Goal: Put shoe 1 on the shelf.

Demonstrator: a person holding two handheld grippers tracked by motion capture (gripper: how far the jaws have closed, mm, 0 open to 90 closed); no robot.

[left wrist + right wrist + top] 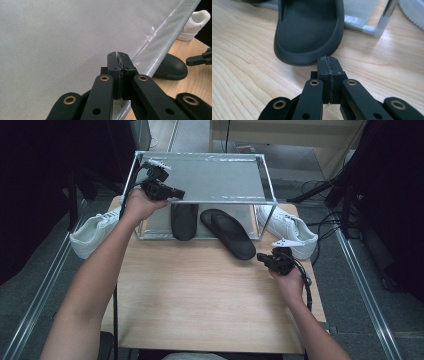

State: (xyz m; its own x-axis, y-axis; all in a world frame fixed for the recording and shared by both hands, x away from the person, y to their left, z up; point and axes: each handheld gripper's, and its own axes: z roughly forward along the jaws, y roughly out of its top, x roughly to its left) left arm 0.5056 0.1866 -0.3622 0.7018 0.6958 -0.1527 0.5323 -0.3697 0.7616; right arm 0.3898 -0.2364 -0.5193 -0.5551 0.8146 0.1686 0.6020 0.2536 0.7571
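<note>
1. The black slipper (229, 233) nearest our right gripper (261, 257) lies slantwise on the wooden table (200, 290), its toe end under the front rail of the shoe rack (200, 200) and its heel end pointing toward our right hand (289, 279).
2. In the right gripper view, we see our right gripper (328, 58) with its jaws pressed flat together and nothing between them, the tips just short of the slipper's (309, 32) rounded rim.
3. Our right hand holds its gripper low over the table, jaws pointing left toward the slipper, the forearm coming in from the bottom right corner and the cable looping beside the wrist.
4. Our left gripper (178, 194) is raised at the rack's upper shelf, near the front left corner, pointing right along the front edge.
5. In the left gripper view, its jaws (117, 54) stand closed, meeting over the silvery front edge of the shelf's grey fabric (62, 45); whether they pinch the fabric we cannot tell.
6. Our left arm reaches long and straight from the bottom left, wrist lifted above the table.
7. A second black slipper (184, 220) sits on the rack's lower level, left of the first.
8. One white sneaker (95, 232) rests at the rack's left side, and another white sneaker (287, 227) at its right, just beyond our right gripper.
</note>
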